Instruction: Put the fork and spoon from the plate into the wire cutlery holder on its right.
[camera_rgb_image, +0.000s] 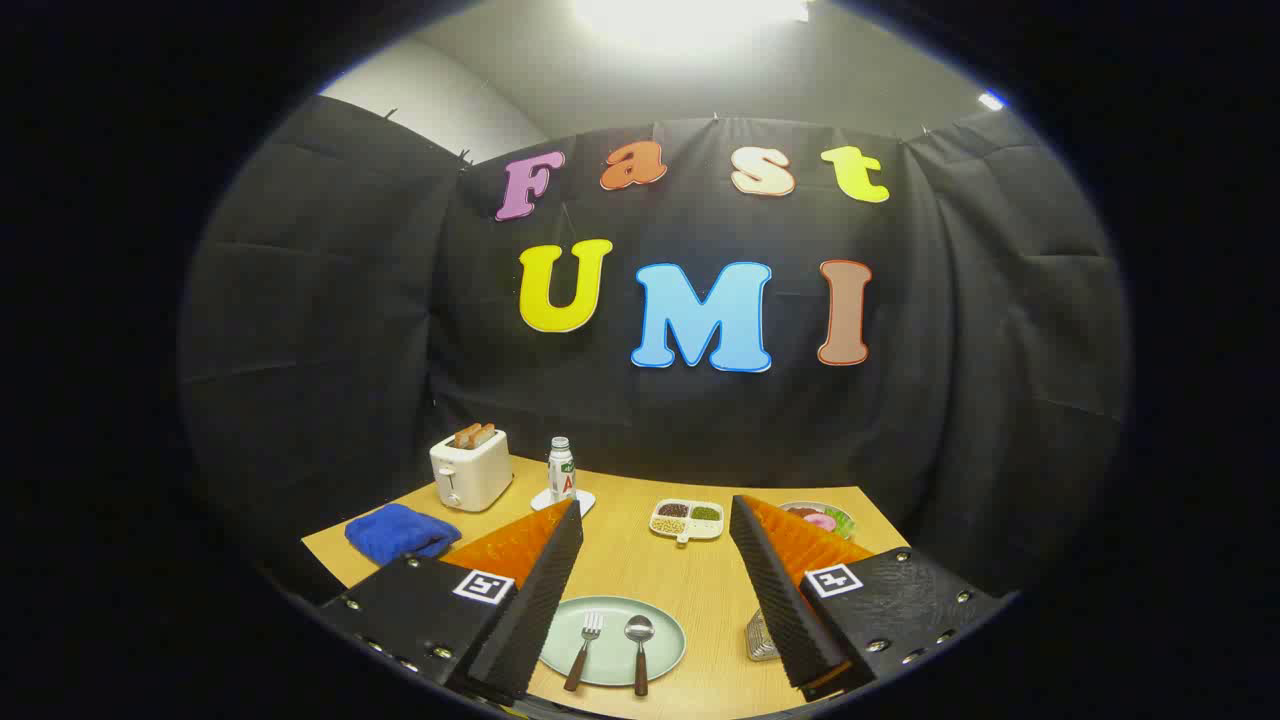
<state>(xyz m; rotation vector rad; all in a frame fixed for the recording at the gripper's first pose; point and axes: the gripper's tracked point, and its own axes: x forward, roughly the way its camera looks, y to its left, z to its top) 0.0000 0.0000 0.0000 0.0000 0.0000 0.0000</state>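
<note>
While the claw (655, 600) was held above the worktop (690, 575), its fingers were spread wide apart and nothing was gripped. Between them the plate (668, 640) was seen, with the fork (584, 650) and the spoon (640, 650) laid side by side on it. Just right of the plate, the holder (760, 637) was partly hidden behind the right finger. Farther back, a toaster (471, 468), a bottle (561, 470) and a blue cloth (400, 531) were placed.
</note>
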